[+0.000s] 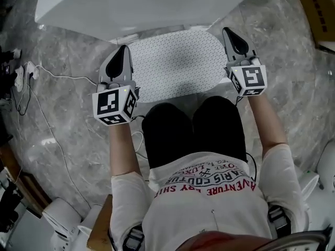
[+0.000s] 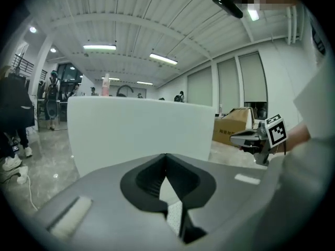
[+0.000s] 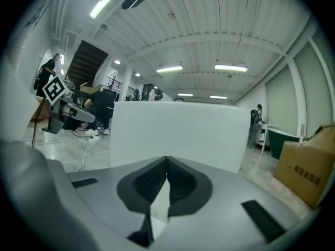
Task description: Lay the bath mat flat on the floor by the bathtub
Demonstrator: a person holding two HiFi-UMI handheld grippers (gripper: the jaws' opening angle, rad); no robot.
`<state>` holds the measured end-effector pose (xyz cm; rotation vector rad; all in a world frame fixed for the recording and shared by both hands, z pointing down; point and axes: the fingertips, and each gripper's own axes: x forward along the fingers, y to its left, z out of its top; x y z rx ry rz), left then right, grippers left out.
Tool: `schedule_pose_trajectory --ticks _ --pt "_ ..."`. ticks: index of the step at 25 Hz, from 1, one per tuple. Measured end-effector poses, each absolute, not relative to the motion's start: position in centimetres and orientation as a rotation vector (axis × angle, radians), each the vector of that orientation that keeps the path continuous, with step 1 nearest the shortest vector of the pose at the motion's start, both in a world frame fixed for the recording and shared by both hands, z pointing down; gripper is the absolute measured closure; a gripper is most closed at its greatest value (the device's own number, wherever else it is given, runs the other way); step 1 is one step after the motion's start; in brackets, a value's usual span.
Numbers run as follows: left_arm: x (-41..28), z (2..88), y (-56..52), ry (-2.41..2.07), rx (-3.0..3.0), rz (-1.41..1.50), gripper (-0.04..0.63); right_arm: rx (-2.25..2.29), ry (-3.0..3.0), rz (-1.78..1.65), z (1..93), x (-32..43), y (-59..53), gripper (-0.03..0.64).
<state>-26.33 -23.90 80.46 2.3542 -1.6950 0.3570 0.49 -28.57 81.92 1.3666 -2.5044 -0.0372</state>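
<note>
The white dotted bath mat lies spread on the grey marble floor, right against the white bathtub. My left gripper hovers at the mat's left edge and my right gripper at its right edge, both pointing at the tub. In the left gripper view the jaws are shut tip to tip, with a sliver of the mat showing below them and nothing between the pads. The right gripper is shut the same way above the mat. The tub wall stands straight ahead.
A white cable and power strip lie on the floor at the left. A cardboard box stands to the right of the tub. The person's dark knees sit at the mat's near edge. People stand far back.
</note>
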Motion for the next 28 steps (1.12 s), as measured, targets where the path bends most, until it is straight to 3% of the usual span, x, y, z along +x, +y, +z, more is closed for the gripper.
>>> schedule_pose_trajectory --ticks 20,28 --pt "-20.6 37.6 -19.5 -1.645 2.484 0.346 0.584 1.243 -2.696 -0.073 36.7 -4.6 -20.7 0.608" --pt "-20.7 24.8 -16.4 -1.663 2.561 0.233 0.584 1.218 -2.767 -0.197 23.6 -5.8 -16.9 0.609"
